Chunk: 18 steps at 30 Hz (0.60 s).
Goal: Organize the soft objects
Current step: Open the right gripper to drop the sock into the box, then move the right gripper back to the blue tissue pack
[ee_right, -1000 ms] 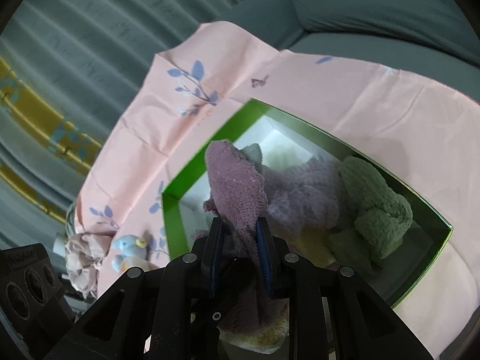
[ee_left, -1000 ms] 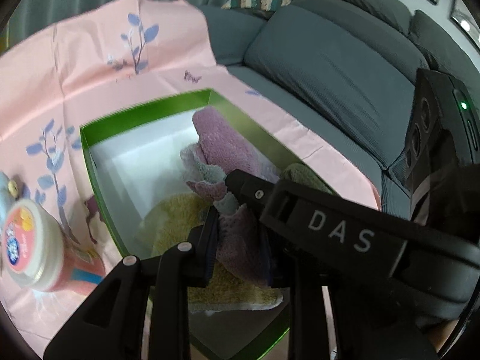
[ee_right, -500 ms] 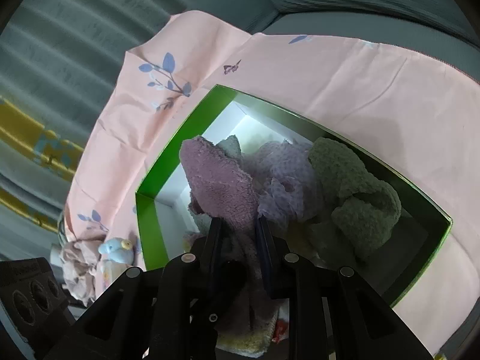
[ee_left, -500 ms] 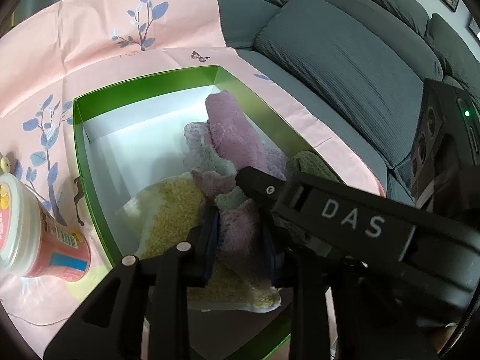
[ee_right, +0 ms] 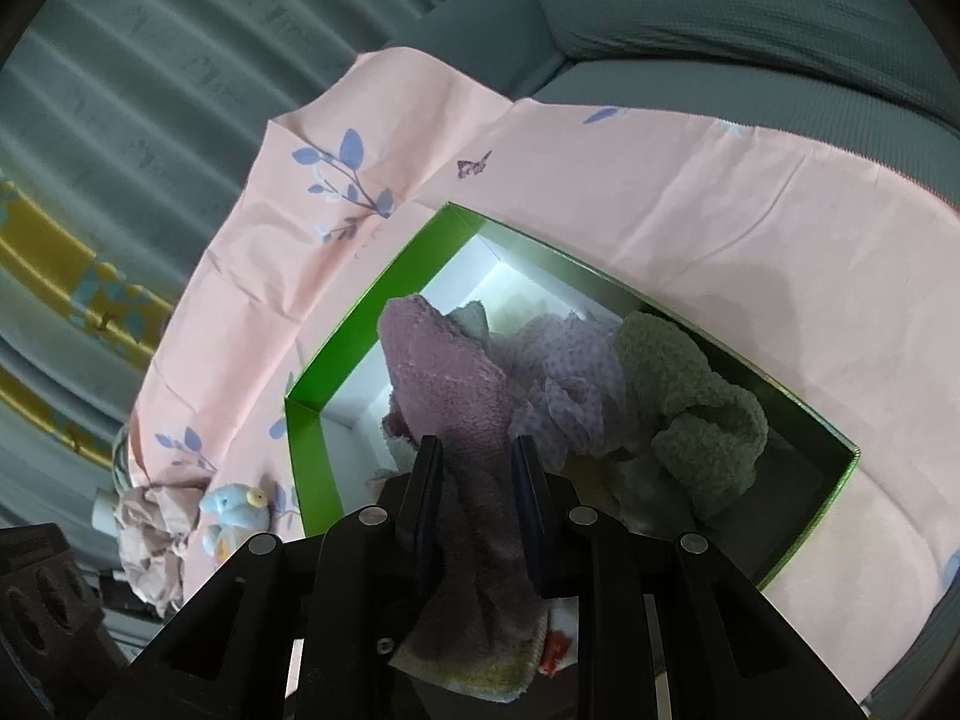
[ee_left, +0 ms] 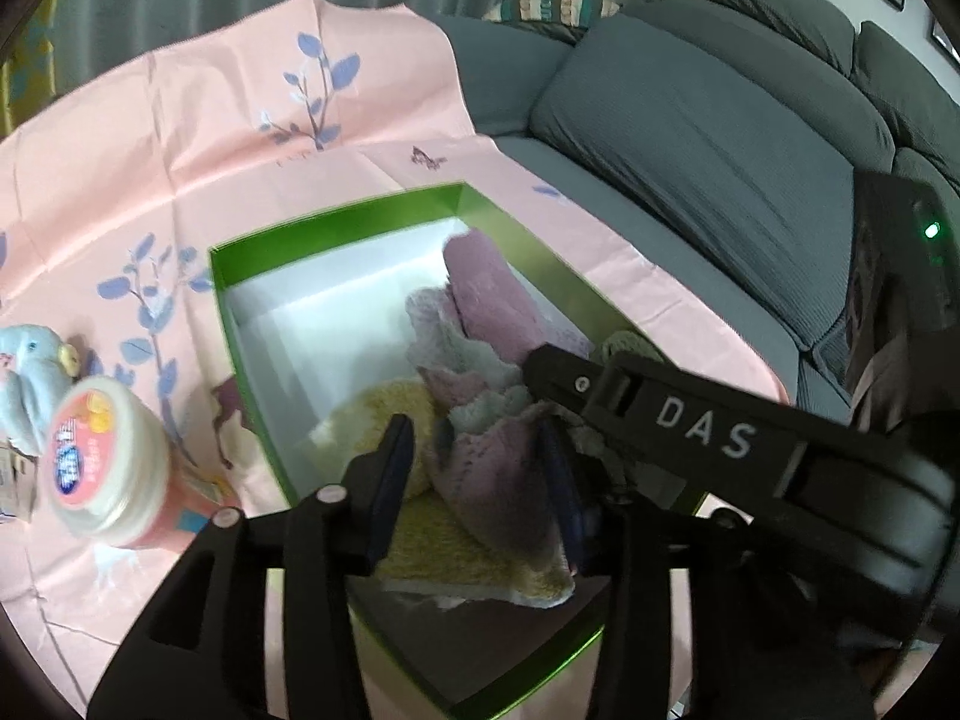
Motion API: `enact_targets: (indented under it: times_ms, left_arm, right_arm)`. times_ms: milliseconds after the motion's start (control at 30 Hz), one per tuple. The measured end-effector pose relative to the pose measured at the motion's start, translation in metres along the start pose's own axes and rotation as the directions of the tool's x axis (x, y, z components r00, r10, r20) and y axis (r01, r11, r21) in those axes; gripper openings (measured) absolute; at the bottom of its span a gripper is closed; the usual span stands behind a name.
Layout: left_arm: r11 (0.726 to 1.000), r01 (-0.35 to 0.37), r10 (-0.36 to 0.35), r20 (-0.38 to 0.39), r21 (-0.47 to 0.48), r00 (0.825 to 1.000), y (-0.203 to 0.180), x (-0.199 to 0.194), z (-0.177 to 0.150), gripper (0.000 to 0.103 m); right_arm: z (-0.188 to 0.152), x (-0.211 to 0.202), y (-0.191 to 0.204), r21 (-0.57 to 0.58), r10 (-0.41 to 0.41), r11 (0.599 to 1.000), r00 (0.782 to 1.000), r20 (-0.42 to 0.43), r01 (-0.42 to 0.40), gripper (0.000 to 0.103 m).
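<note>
The left gripper (ee_left: pixel 474 468) has its fingers (ee_left: pixel 393 468) apart and opening: half a second ago they pinched the folded edge of the purple towel (ee_left: pixel 498 492), and now a gap shows between the left finger and the cloth, while the right finger still lies against it. The towel's edge stands bunched between them, resting on the yellow towel (ee_left: pixel 468 552) beneath, inside the green box (ee_left: pixel 336 228).

The right gripper (ee_right: pixel 477 483) has its fingers (ee_right: pixel 427 480) clamped on the other end of the same purple towel (ee_right: pixel 444 384), as in the earlier frames. The cloth runs up from between them and stands as a tall fold just beyond the tips, with its yellow-edged underside hanging below the fingers.

Just past the right fingers, to their right, a lilac dotted cloth (ee_right: pixel 564 372) sits crumpled in the box, and further right a green towel (ee_right: pixel 696 396) is heaped against the box wall (ee_right: pixel 336 354). The far left part of the box is bare white floor.

Left of the left fingers, outside the box, a pink tub with a white lid (ee_left: pixel 105 462) stands on the pink cloth (ee_left: pixel 198 144), with a blue soft toy (ee_left: pixel 33 378) just beyond it. In the left view the box now sits lower and further off than a second ago. Beyond it all is the grey sofa (ee_left: pixel 708 120).
</note>
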<state>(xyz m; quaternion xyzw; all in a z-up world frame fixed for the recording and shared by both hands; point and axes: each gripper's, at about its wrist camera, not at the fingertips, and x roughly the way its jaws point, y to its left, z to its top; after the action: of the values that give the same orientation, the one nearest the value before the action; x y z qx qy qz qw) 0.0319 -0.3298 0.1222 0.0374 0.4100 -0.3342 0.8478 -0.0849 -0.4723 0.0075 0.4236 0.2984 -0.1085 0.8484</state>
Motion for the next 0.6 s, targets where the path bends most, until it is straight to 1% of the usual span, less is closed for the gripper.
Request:
enact_targets:
  times_ms: [33, 100, 133, 167, 200, 267, 333, 367, 400, 433, 467, 500, 600]
  left_arm:
    - [1.0, -0.003, 0.003, 0.014, 0.0, 1.0, 0.001, -0.004, 0.001, 0.05]
    - [0.999, -0.037, 0.036, 0.035, 0.021, 0.999, -0.001, -0.011, 0.002, 0.059]
    - [0.998, -0.053, 0.052, 0.046, 0.031, 0.998, -0.001, -0.014, 0.002, 0.061]
    - [0.997, -0.07, 0.067, 0.059, 0.04, 0.996, -0.001, -0.017, 0.002, 0.065]
    - [0.996, -0.079, 0.075, 0.071, 0.046, 0.995, 0.0, -0.02, 0.002, 0.068]
    - [0.995, -0.085, 0.08, 0.097, 0.056, 0.992, 0.001, -0.027, 0.002, 0.068]
    - [0.994, -0.092, 0.085, 0.116, 0.058, 0.99, 0.002, -0.036, 0.001, 0.069]
    - [0.994, -0.095, 0.087, 0.127, 0.057, 0.988, 0.003, -0.04, 0.001, 0.069]
    - [0.994, -0.094, 0.085, 0.135, 0.057, 0.987, 0.005, -0.045, 0.0, 0.072]
    - [0.994, -0.094, 0.085, 0.144, 0.054, 0.986, 0.006, -0.049, -0.001, 0.075]
    - [0.995, -0.092, 0.084, 0.157, 0.047, 0.984, 0.008, -0.053, -0.002, 0.081]
    - [0.996, -0.086, 0.078, 0.174, 0.037, 0.982, 0.01, -0.057, -0.004, 0.084]
    - [0.997, -0.074, 0.073, 0.209, -0.002, 0.975, 0.02, -0.072, -0.01, 0.084]
  right_arm:
    - [0.0, -0.001, 0.001, -0.004, -0.007, 1.0, 1.0, 0.004, 0.007, 0.026]
    - [0.001, -0.002, 0.002, -0.005, -0.008, 1.0, 1.0, 0.014, 0.008, 0.026]
    - [0.001, -0.004, 0.003, -0.008, -0.004, 1.0, 1.0, 0.023, 0.004, 0.026]
    - [0.001, -0.005, 0.004, -0.014, -0.004, 1.0, 1.0, 0.031, 0.005, 0.026]
    - [0.001, -0.006, 0.005, -0.019, -0.007, 1.0, 0.999, 0.037, 0.008, 0.026]
    - [0.0, -0.009, 0.007, -0.025, -0.006, 1.0, 0.999, 0.048, 0.007, 0.026]
    - [0.0, -0.011, 0.01, -0.031, 0.007, 1.0, 0.998, 0.058, -0.006, 0.035]
    - [-0.001, -0.012, 0.011, -0.035, 0.014, 0.999, 0.998, 0.063, -0.012, 0.045]
    - [-0.001, -0.014, 0.013, -0.039, 0.023, 0.999, 0.997, 0.07, -0.02, 0.053]
    - [-0.002, -0.016, 0.015, -0.046, 0.032, 0.999, 0.997, 0.077, -0.029, 0.056]
    - [-0.003, -0.018, 0.018, -0.053, 0.043, 0.998, 0.995, 0.085, -0.039, 0.061]
    - [-0.003, -0.02, 0.019, -0.058, 0.051, 0.997, 0.994, 0.093, -0.046, 0.065]
    - [-0.005, -0.025, 0.028, -0.087, 0.054, 0.995, 0.991, 0.12, -0.044, 0.075]
